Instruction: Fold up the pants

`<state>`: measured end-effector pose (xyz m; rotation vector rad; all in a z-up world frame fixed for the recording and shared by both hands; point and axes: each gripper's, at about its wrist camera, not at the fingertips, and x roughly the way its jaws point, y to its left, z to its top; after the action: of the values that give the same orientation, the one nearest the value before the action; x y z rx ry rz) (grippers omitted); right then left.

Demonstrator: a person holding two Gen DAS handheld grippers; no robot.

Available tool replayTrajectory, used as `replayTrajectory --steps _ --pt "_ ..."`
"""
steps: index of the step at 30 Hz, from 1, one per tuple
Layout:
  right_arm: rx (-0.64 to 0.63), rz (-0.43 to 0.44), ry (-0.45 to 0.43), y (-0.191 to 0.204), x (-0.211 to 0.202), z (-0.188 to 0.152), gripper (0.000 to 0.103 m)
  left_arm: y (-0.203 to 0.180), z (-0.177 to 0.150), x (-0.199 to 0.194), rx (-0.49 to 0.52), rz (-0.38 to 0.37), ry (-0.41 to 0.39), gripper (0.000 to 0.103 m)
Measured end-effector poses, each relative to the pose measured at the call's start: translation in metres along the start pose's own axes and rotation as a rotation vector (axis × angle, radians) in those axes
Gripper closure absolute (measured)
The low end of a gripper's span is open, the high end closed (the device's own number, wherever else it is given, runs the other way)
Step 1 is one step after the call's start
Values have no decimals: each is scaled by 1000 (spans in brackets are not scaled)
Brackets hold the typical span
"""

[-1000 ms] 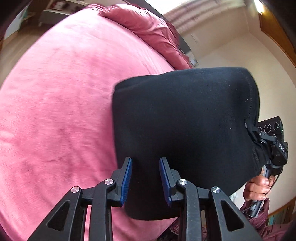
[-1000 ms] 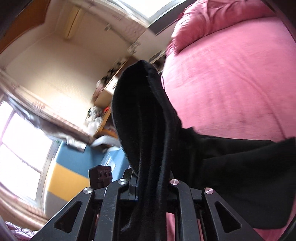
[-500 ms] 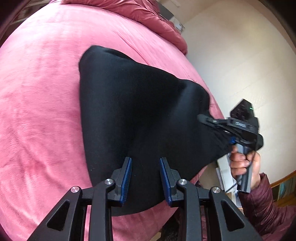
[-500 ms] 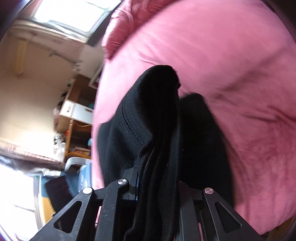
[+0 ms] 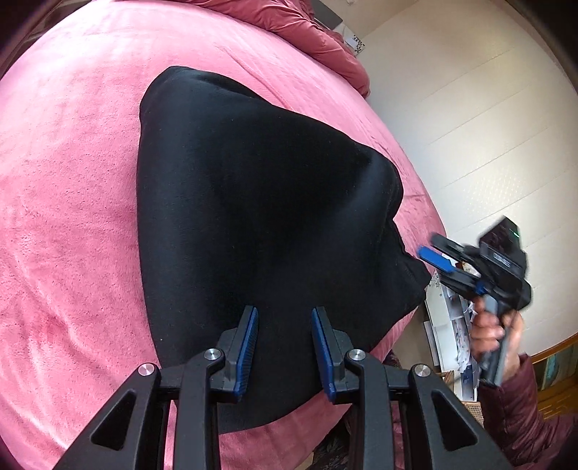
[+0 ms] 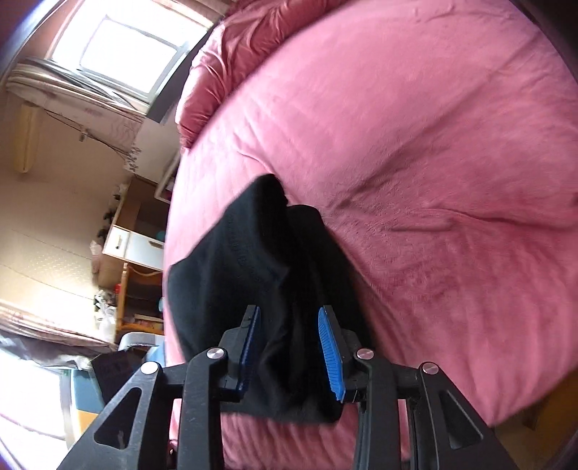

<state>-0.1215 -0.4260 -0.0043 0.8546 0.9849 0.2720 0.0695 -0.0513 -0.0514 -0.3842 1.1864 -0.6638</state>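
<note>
The black pants (image 5: pixel 253 217) lie folded in a broad heap on the pink bed (image 5: pixel 72 217). My left gripper (image 5: pixel 285 314) hangs over their near edge, its blue pads apart and pressing on nothing. At the right, my right gripper (image 5: pixel 431 253) is just off the pants' right corner, held by a person's hand (image 5: pixel 491 325). In the right wrist view the pants (image 6: pixel 253 271) bunch up below and beyond my right gripper (image 6: pixel 289 314). Its jaws are opening and the cloth sits loose in the gap, not pinched.
A crumpled pink duvet (image 5: pixel 307 29) lies at the bed's far end. The bed's edge falls away at the right toward a pale wall (image 5: pixel 469 126). Wooden shelves and a white drawer unit (image 6: pixel 133 246) stand beyond the bed. A maroon sleeve (image 5: pixel 523 415) is at lower right.
The pants came down from hanging in the air onto the bed. The right gripper, shut on their corner before, has let go and drawn slightly back. The left gripper's gap is unchanged.
</note>
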Motion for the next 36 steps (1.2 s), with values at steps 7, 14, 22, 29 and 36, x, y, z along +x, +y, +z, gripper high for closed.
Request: replayTrajectory --steps 7,14,22,29,36 --pt "12 66 83 17 -2 -46 68 0 -1 -6 17 4 -6 72" --pt "113 -34 41 -1 28 -45 92 -10 -4 -13 55 5 -12 71" --pt "-69 -83 45 27 -1 -58 94 -16 -8 -28 97 3 -67 71" --pt "-28 -200 84 -1 30 -59 94 -19 -9 -8 144 83 1 71" --pt "-106 -213 76 12 0 -50 68 -23 -5 -22 149 106 -58 71"
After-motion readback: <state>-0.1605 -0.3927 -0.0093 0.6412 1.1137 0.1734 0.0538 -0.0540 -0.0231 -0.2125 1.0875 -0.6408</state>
